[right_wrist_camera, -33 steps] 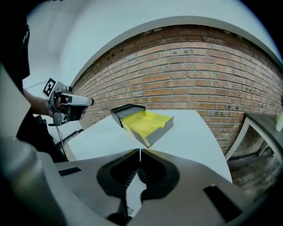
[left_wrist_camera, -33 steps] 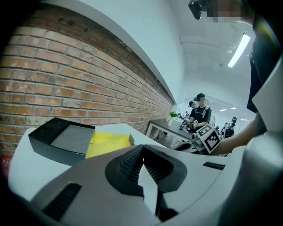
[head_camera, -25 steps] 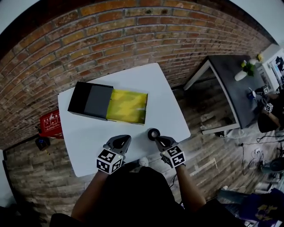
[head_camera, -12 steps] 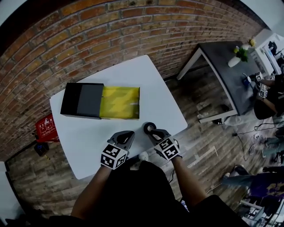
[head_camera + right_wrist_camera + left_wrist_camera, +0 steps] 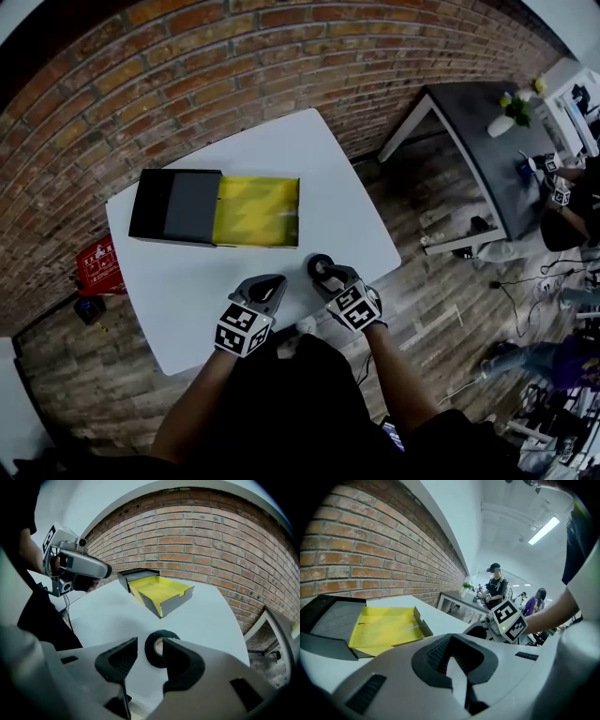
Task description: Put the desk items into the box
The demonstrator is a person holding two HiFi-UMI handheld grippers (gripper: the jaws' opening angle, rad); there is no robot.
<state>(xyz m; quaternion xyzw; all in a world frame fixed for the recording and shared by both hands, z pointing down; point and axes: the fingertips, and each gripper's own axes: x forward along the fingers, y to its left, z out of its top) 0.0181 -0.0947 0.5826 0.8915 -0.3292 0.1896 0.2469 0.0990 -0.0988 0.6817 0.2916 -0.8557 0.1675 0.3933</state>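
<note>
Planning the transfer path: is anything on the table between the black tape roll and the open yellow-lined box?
Nothing visible. Only bare white table lies between the tape roll and the box. Its low near wall would need clearing.

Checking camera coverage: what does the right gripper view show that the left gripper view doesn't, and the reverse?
Only the right gripper view: the black tape roll, lying just beyond the right gripper, whose jaws have just been opening with nothing between them. Only the left gripper view: bystanders and a grey side table. Both: the open black box with yellow lining, the brick wall, the white table.
</note>
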